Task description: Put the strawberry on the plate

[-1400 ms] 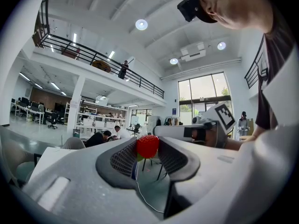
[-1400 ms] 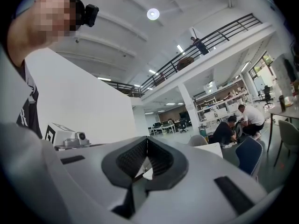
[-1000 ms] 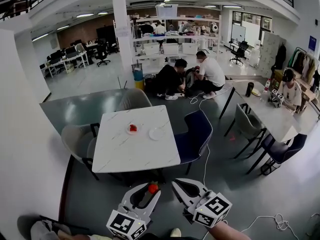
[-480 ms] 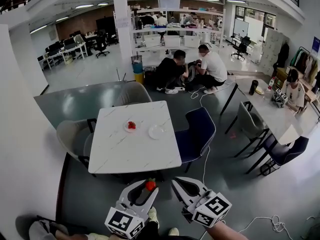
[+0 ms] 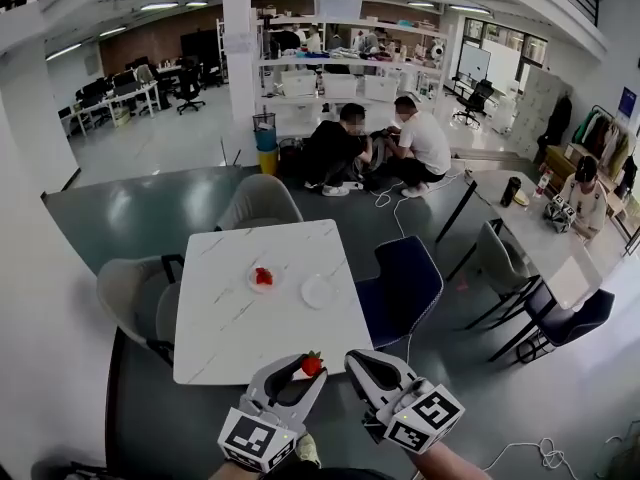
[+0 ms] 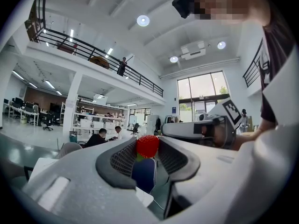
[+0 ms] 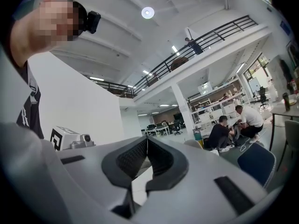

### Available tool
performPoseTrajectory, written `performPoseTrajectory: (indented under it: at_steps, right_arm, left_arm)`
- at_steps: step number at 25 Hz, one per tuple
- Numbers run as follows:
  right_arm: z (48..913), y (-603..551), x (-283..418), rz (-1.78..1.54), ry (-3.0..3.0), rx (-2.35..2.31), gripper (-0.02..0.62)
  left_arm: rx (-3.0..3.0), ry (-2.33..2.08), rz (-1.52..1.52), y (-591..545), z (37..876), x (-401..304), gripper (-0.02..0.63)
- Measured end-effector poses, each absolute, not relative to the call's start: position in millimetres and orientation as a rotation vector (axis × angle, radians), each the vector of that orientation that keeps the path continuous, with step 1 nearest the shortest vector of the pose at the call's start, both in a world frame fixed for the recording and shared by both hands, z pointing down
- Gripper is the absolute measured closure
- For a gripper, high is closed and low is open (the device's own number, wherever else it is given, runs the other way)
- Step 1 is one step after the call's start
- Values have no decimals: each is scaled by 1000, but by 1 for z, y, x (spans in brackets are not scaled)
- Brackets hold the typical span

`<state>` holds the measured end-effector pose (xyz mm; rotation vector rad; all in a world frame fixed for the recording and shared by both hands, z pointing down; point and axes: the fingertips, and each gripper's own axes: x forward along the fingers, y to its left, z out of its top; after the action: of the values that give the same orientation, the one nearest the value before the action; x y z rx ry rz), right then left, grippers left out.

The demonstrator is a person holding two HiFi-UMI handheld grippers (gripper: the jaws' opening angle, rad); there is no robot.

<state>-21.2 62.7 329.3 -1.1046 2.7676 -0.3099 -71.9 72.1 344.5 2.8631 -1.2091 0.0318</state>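
My left gripper (image 5: 309, 366) is shut on a red strawberry (image 5: 312, 364), held at the jaw tips just over the near edge of the white marble table (image 5: 250, 338); the left gripper view shows the strawberry (image 6: 147, 146) pinched between the pads. An empty white plate (image 5: 317, 291) lies on the table's right side. A second plate (image 5: 263, 278) to its left carries another strawberry (image 5: 263, 276). My right gripper (image 5: 362, 361) hovers beside the left one, jaws shut with nothing between them (image 7: 147, 146).
A dark blue chair (image 5: 405, 283) stands at the table's right, grey chairs (image 5: 130, 293) at its left and far side. People crouch on the floor beyond (image 5: 375, 148). Another table (image 5: 535, 233) with a seated person is at the right.
The view has moved closer to the table. Both grippers now reach its near edge, the left still holding the strawberry.
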Motion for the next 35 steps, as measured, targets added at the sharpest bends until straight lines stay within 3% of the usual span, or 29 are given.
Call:
performPoseTrajectory:
  at_steps: [10,35]
  right_arm:
    - [344,-14,-44,-326,2736,-1214,591]
    - [429,-263,17,-508,2873,-1078,591]
  left_arm:
    - [2877,-1115,33,-8,363,-91,457]
    - [2628,-1320,366,-253,484,-38,457]
